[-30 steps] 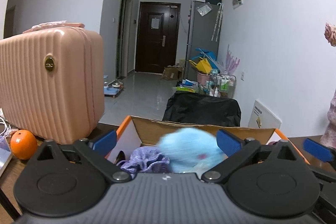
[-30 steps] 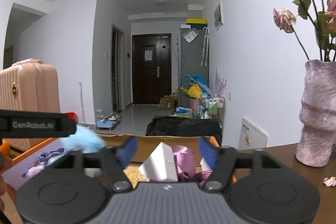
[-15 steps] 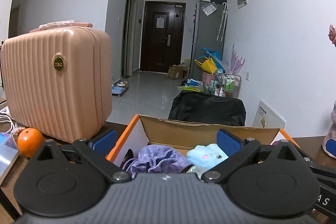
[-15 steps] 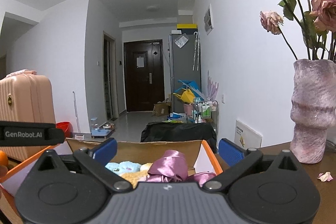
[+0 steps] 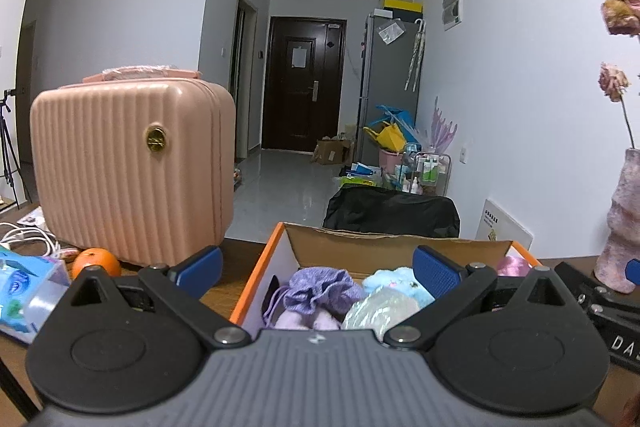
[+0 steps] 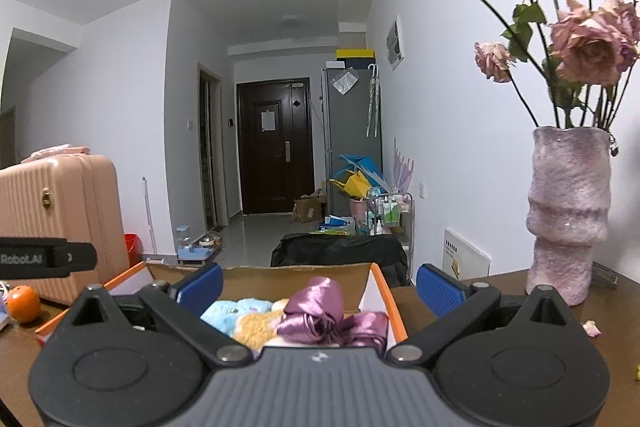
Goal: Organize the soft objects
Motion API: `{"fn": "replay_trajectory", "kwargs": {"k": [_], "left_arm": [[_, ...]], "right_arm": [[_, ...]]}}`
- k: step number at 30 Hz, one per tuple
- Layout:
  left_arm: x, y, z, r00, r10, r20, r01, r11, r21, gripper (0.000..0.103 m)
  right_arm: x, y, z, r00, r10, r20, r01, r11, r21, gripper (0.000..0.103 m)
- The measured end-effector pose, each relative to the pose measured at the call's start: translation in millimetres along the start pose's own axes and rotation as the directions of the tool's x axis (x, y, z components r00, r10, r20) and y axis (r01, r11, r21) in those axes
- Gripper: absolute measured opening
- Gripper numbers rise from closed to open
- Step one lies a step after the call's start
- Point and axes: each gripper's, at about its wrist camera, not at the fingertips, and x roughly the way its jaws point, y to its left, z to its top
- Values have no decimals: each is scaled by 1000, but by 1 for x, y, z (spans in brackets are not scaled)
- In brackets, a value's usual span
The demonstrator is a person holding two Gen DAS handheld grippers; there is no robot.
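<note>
At the far left of the left wrist view we see a blue-printed packet, cut off by the frame edge and partly behind the gripper body, then an orange in front of the pink suitcase. The left gripper holds its jaws spread wide with nothing between the pads. Beyond it sits the orange-rimmed cardboard box, holding a purple knitted pouch, a light blue plush toy and a shiny translucent bundle whose nature we cannot make out; their lower parts are hidden by the gripper. In the right wrist view the right gripper is likewise wide apart and empty, its jaws having just opened, above the same box's purple satin fabric. At the right a pink vase of wilted roses stands on the table.
</note>
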Motion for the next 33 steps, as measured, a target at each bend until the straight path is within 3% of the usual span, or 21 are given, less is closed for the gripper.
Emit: {"fn": "replay_trajectory", "kwargs": {"k": [16,25,33], "left_arm": [[-105,15,-27,999,-45,28,43,997,65,103],[-181,27,-42,996,-76,39,72,993,91,103],[-270,36,-60,990,-105,99,93,989,115,103]], "right_arm": [[-108,-1,-4,999,40,-25,-40,999,1,103],[-198,8,-5,998,70,-1,-70,997,-27,103],[-284,12,-17,996,91,9,-90,994,-55,103]]}}
